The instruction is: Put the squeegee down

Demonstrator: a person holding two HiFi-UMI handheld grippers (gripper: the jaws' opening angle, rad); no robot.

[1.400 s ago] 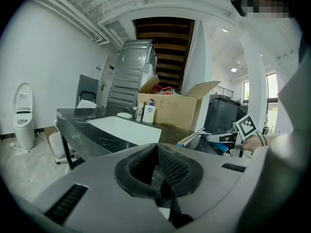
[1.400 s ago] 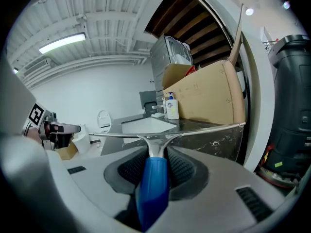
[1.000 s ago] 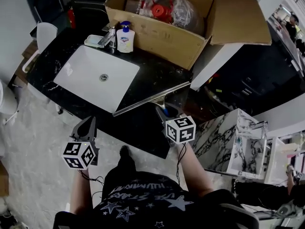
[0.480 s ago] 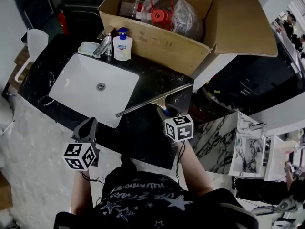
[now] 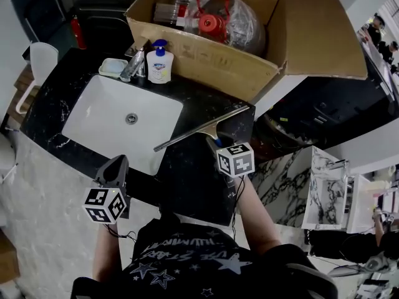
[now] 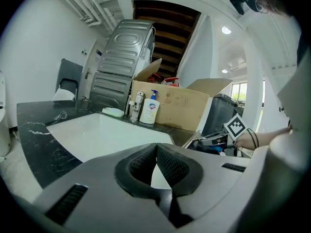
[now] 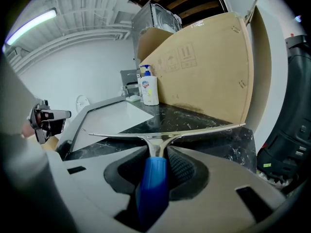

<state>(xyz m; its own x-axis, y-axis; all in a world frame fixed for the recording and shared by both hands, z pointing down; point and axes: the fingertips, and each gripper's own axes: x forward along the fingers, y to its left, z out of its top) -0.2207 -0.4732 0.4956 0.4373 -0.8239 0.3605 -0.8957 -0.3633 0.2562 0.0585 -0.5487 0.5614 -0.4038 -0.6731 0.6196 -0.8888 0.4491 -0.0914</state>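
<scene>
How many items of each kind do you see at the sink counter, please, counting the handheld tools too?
Tools: 2, left tool and right tool
Squeegee: 1
Soap bottle: 1
Soap dish: 1
Cardboard box: 1
Total: 6

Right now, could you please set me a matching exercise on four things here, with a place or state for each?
1. squeegee
2. soap bottle
3. left hand-held gripper
4. cardboard box

a. shut, empty
b. beside the tap
c. open, at the back of the counter
d. gripped by the right hand-held gripper

Pairs: 1-d, 2-b, 3-a, 4-c.
</scene>
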